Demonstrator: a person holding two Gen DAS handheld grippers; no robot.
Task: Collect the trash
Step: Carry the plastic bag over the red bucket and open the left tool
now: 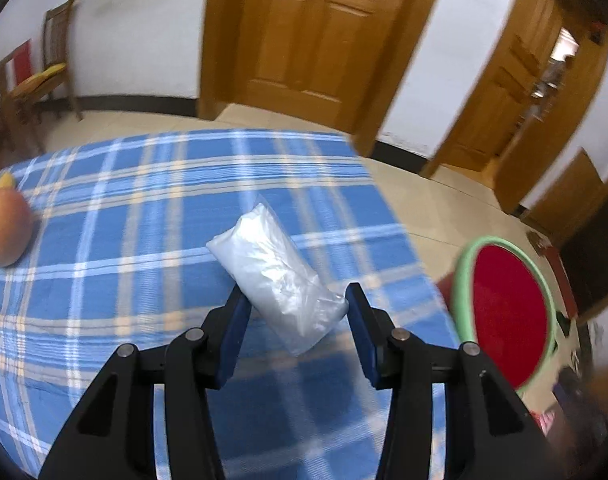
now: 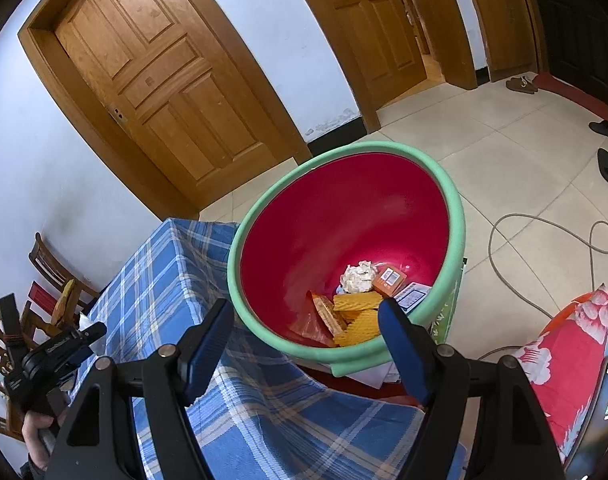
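One plastic bag [image 1: 278, 276], one onion [image 1: 4, 230], one trash bin [image 2: 456, 204], two grippers

The left tool [image 1: 296, 300] is held low and angled forward, its two blue-padded fingers [image 1: 234, 328] spread wide apart; nothing is clamped between them; the right tool [image 2: 306, 320] is likewise held with its fingers [image 2: 400, 344] spread wide and nothing gripped; in the right wrist view, the left tool's handle is grasped by a hand [image 2: 38, 426] at the lower left edge.
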